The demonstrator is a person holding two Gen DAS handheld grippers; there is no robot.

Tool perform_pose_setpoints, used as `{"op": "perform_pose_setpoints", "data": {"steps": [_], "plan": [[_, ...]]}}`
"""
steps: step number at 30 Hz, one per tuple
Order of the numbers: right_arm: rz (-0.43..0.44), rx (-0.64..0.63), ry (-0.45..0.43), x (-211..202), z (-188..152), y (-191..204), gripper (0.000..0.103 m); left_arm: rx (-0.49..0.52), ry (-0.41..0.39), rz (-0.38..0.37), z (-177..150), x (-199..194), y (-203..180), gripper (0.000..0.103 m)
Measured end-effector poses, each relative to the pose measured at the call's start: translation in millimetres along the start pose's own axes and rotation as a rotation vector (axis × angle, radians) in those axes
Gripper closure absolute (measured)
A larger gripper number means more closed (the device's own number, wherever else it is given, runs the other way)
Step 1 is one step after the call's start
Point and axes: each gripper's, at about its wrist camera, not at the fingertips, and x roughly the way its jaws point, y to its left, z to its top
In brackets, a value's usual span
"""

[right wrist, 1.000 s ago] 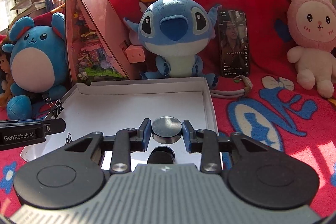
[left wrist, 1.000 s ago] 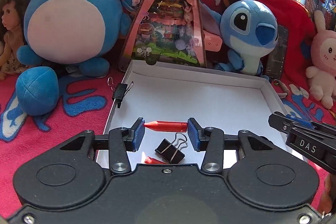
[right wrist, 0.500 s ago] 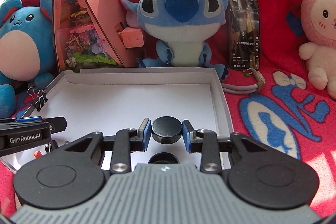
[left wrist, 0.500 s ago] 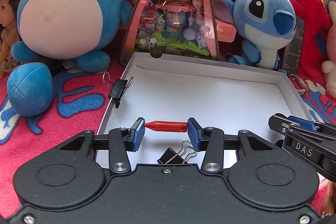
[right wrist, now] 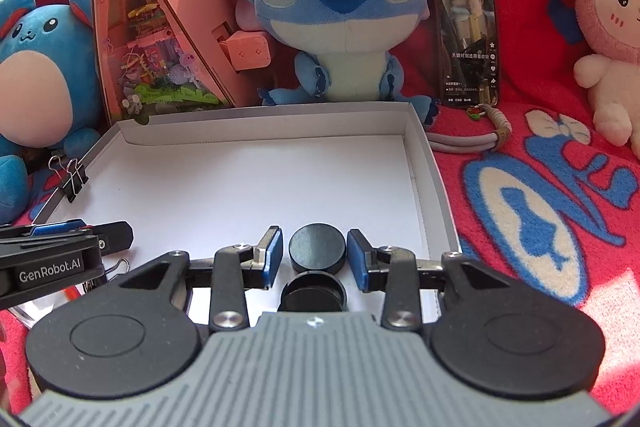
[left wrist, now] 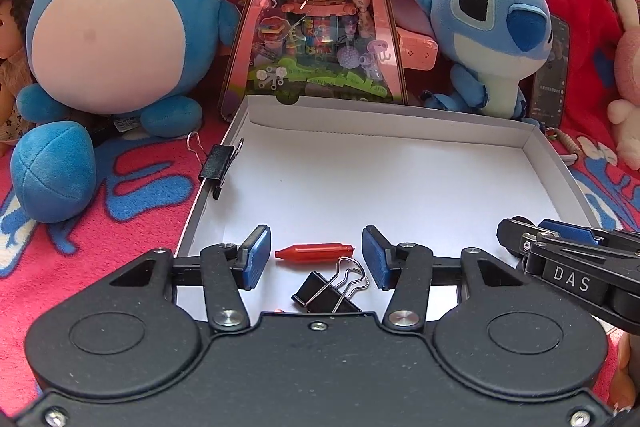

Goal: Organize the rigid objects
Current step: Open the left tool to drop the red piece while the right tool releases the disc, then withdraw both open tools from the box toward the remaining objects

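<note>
Left gripper (left wrist: 316,259): jaws opening, pads clear of the red crayon (left wrist: 314,251), which a second ago had been pinched end to end and now lay loose on the floor of the white box (left wrist: 400,123), just beyond a black binder clip (left wrist: 328,291). Right gripper (right wrist: 314,259): likewise opening, off the black round lid (right wrist: 317,253), gripped a moment earlier, now resting in the box beside a second black disc (right wrist: 313,297). Likely both items delivered, both tools free for the next pick. Another clip (left wrist: 218,167) clamped on the box's left wall. Readable: "DAS" and "GenRobot.AI" on the gripper sides; phone (right wrist: 468,35) text too small.
</note>
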Motion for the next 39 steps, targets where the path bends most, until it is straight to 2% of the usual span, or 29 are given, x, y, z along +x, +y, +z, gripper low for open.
{"op": "perform_pose_setpoints", "data": {"steps": [4, 6, 9, 18, 21, 27, 31, 39], "plan": [[0.012, -0.008, -0.017, -9, 0, 2, 0.04, 0.019, -0.019, -0.005, -1, -11, -1, 0.041], [0.018, -0.013, -0.025, -14, -1, 3, 0.037, 0.025, -0.032, -0.011, -2, -17, -1, 0.03], [0.023, -0.019, -0.041, -24, -3, 4, 0.031, 0.033, -0.061, -0.026, -5, -30, 0, 0.021], [0.039, -0.043, -0.096, -60, -20, 3, 0.016, 0.061, -0.097, -0.072, -22, -66, 5, 0.017], [0.01, -0.069, -0.146, -73, -28, 4, 0.008, 0.059, -0.098, -0.098, -33, -77, 7, 0.017], [0.031, -0.081, -0.181, -94, -39, 0, 0.0, 0.065, -0.113, -0.128, -48, -99, 12, 0.017], [0.063, -0.052, -0.185, -105, -44, -7, 0.0, 0.096, -0.126, -0.132, -58, -114, 11, 0.016], [0.11, -0.045, -0.196, -129, -60, -13, 0.0, 0.092, -0.121, -0.167, -77, -133, 16, 0.015]]}}
